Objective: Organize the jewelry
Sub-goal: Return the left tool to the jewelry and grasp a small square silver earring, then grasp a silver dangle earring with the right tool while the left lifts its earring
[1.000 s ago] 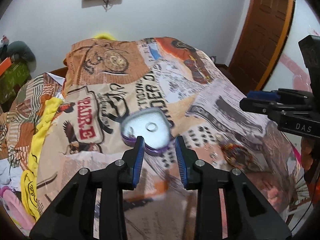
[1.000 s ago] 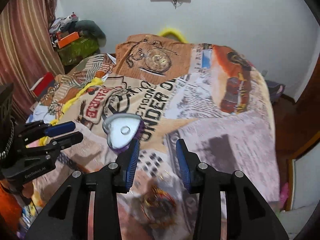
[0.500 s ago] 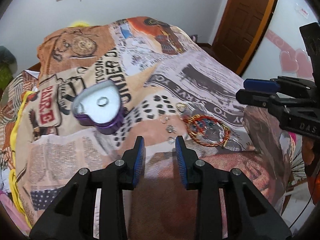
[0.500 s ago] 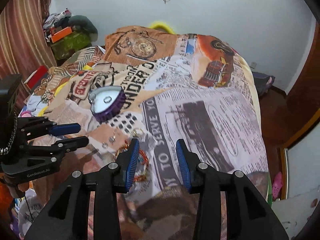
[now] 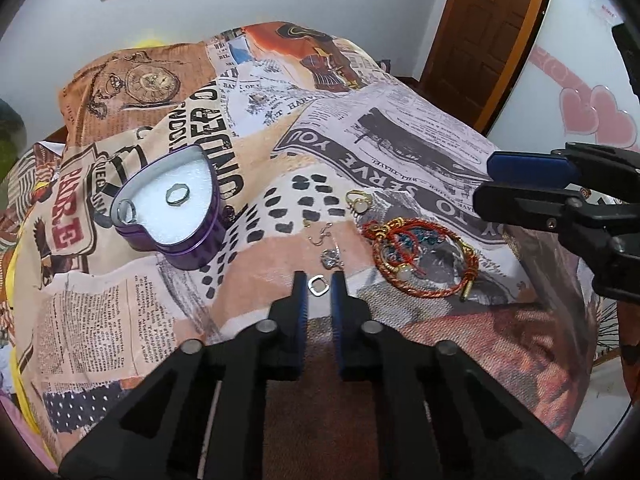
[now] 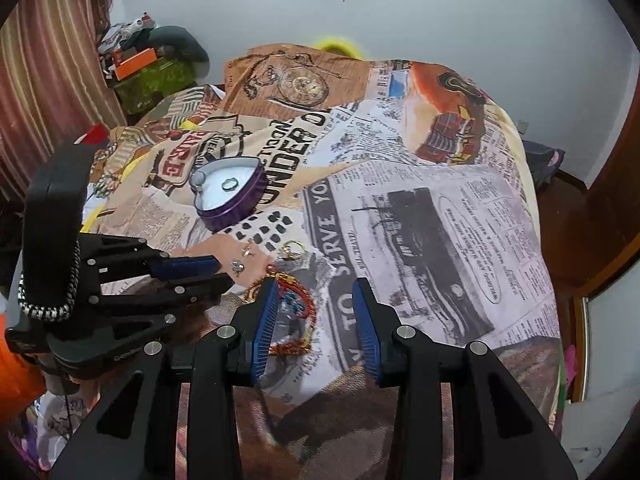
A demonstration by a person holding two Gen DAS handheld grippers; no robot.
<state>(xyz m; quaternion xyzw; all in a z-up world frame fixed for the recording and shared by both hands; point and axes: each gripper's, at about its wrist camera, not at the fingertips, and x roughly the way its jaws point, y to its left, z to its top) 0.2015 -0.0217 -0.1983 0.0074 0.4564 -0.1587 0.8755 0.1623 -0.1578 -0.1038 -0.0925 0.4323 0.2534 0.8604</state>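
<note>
A purple heart-shaped box [image 5: 172, 216] with white lining lies open on the bed, holding two rings [image 5: 176, 194]; it also shows in the right wrist view [image 6: 232, 196]. My left gripper [image 5: 319, 286] has its jaws narrowed around a squarish silver ring [image 5: 319, 285] on the bedspread. Just beyond lie a crystal piece [image 5: 330, 258], a small earring [image 5: 320, 236], a gold ring [image 5: 358, 200] and a red-and-gold bracelet [image 5: 424, 256]. My right gripper [image 6: 314, 312] is open and empty above the bracelet [image 6: 296, 304].
The patchwork newspaper-print bedspread [image 5: 400, 140] covers the bed. A wooden door [image 5: 480, 32] stands at the right. Clutter and a striped curtain [image 6: 40, 80] stand at the left of the bed. A yellow cloth edge [image 5: 12, 280] runs along the left side.
Both grippers came down and closer to the jewelry. My left gripper's jaws narrowed and now frame the squarish silver ring. The box has not moved on the bed.
</note>
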